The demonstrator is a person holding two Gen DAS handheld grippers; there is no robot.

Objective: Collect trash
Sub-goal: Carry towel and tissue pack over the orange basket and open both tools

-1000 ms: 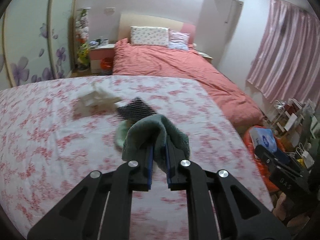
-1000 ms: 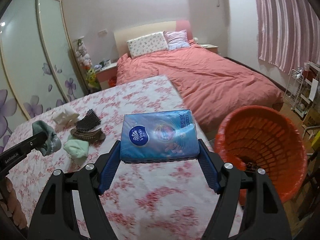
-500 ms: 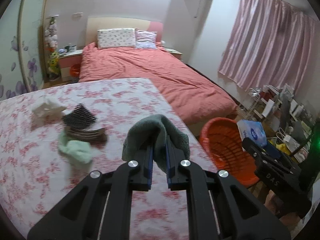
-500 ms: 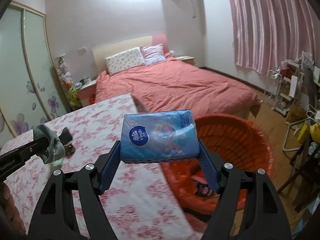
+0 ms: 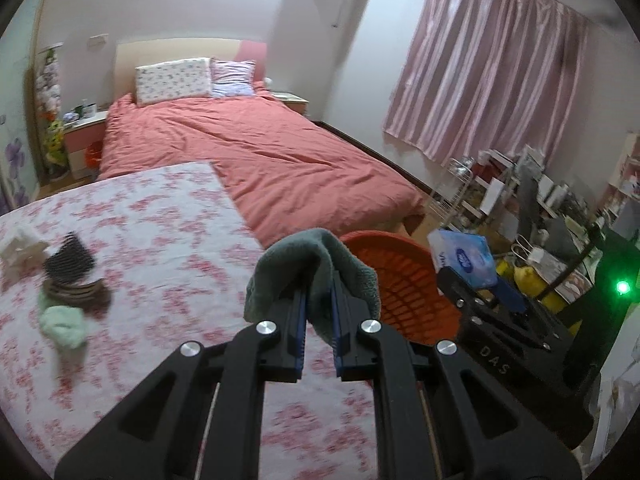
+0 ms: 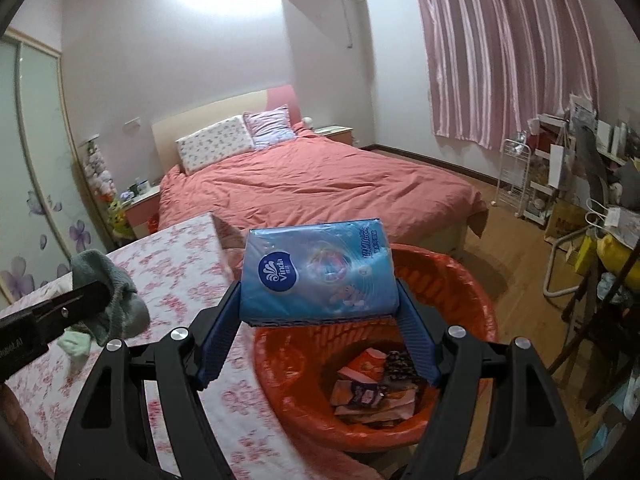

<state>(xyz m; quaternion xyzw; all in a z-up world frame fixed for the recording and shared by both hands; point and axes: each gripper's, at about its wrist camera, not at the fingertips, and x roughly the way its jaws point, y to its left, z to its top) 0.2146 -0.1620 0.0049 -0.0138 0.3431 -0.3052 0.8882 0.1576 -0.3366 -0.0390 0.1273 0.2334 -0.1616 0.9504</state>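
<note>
My left gripper (image 5: 319, 300) is shut on a grey-green sock (image 5: 320, 256), held above the right edge of the floral-covered table (image 5: 160, 232). It also shows in the right wrist view (image 6: 108, 280). My right gripper (image 6: 318, 308) is shut on a blue Vinda tissue pack (image 6: 316, 268), held over the orange basket (image 6: 472, 292), which holds several wrappers (image 6: 372, 388). In the left wrist view the basket (image 5: 400, 280) sits just right of the sock, with the tissue pack (image 5: 464, 258) above its far side.
On the table lie a pale green sock (image 5: 64, 326), a dark striped item (image 5: 74, 276) and white crumpled paper (image 5: 22, 242). A red-covered bed (image 5: 256, 152) lies beyond. Cluttered shelves (image 6: 560, 184) and a chair frame (image 6: 568, 264) stand at the right.
Both grippers have swung right, away from the table's middle toward the basket. The tissue pack now hangs over the basket's opening, and the sock is close to its rim.
</note>
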